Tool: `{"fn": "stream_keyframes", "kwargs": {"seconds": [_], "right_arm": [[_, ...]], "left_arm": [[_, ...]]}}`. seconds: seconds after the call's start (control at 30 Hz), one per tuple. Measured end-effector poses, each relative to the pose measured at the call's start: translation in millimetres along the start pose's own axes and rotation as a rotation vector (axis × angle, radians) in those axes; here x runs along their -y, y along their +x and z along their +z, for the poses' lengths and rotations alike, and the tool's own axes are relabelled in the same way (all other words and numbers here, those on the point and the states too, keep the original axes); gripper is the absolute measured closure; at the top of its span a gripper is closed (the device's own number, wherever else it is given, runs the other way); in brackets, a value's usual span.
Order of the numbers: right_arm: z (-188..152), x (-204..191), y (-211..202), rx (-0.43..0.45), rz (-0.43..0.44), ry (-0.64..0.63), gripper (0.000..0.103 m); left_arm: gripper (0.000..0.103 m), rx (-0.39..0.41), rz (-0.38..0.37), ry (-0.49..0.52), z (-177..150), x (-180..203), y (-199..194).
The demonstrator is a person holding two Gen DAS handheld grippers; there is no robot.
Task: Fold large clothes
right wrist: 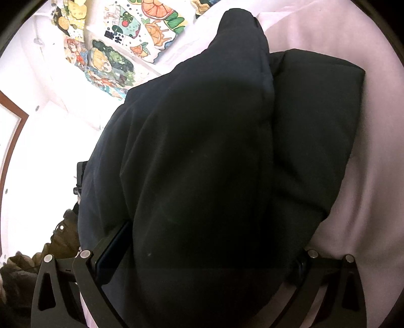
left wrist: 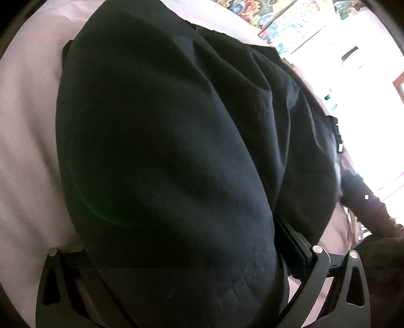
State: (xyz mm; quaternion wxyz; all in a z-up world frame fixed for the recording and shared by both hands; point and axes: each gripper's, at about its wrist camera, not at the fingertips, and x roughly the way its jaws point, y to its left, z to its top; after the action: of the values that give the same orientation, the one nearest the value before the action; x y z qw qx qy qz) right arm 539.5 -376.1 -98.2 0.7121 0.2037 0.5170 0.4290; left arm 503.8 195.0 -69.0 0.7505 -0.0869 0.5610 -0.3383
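Note:
A large black garment point(left wrist: 164, 151) lies on a pale pink sheet point(left wrist: 27, 138) and fills most of both views. In the left wrist view it drapes over my left gripper point(left wrist: 192, 242), hiding the left finger; the right finger point(left wrist: 293, 239) shows at the cloth's edge. In the right wrist view the same garment point(right wrist: 197, 164) covers my right gripper point(right wrist: 204, 247); its left finger point(right wrist: 113, 244) sticks out beside the cloth and the right one is hidden. A folded layer point(right wrist: 315, 121) lies flat to the right. Both grippers appear closed on the cloth.
A colourful cartoon-print cloth point(right wrist: 113, 50) lies beyond the garment, also seen in the left wrist view point(left wrist: 255, 15). Bright white surroundings lie past the sheet's edge. The other gripper's body point(left wrist: 335, 136) and a person's sleeve point(left wrist: 368, 209) show at the right.

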Motion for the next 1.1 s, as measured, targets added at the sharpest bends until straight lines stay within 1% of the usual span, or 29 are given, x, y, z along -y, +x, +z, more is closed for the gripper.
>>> {"fn": "stream_keyframes", "kwargs": {"seconds": [0.07,0.17,0.23,0.27,0.33,0.37,0.43,0.47,0.5,0.53,0.63,0.73,0.83,0.87,0.97,1.03,1.1], "right_arm": [[1,-3,2,0.001,-0.013,0.001,0.000],[0,-7,2,0.000,-0.040,-0.006,0.001],[1,-12,2,0.003,-0.063,-0.016,0.006],[1,-13,1,0.010,-0.068,-0.021,0.012],[1,-16,-2,0.026,-0.071,-0.027,0.026],[0,-18,-4,0.035,-0.074,-0.030,0.029],[-1,-25,-7,0.047,-0.089,-0.045,0.043],[-1,-30,-8,0.049,-0.097,-0.054,0.046],[-1,-36,-9,0.054,-0.111,-0.069,0.052],[-2,-38,-11,0.059,-0.120,-0.077,0.054],[-1,-50,-14,0.087,-0.127,-0.076,0.065],[-3,-67,-22,0.122,-0.133,-0.086,0.069],[-8,-86,-34,0.156,-0.125,-0.099,0.071],[-10,-91,-38,0.166,-0.121,-0.102,0.072],[-22,-112,-50,0.188,-0.122,-0.114,0.072],[-29,-127,-54,0.197,-0.125,-0.118,0.072],[-42,-141,-59,0.191,-0.142,-0.121,0.072]], "left_arm": [[0.001,0.005,0.015,0.009,-2,-1,-3],[0.005,0.020,0.015,-0.010,-2,-6,-8],[0.019,0.043,0.003,-0.040,-2,-12,-11],[0.022,0.054,0.003,-0.057,-3,-14,-15],[0.035,0.086,0.016,-0.099,-6,-17,-23],[0.038,0.100,0.029,-0.116,-8,-18,-27],[0.049,0.121,0.058,-0.155,-9,-17,-31],[0.053,0.136,0.069,-0.194,-10,-19,-34],[0.061,0.149,0.073,-0.224,-11,-20,-37],[0.066,0.162,0.079,-0.244,-12,-18,-39],[0.075,0.194,0.113,-0.240,-13,-8,-46],[0.081,0.220,0.141,-0.225,-16,4,-55],[0.083,0.239,0.173,-0.191,-18,27,-64],[0.083,0.235,0.179,-0.182,-18,33,-69],[0.084,0.199,0.186,-0.162,-14,84,-49],[0.084,0.172,0.188,-0.137,-22,101,-57],[0.084,0.165,0.185,-0.112,-35,115,-67]]}}
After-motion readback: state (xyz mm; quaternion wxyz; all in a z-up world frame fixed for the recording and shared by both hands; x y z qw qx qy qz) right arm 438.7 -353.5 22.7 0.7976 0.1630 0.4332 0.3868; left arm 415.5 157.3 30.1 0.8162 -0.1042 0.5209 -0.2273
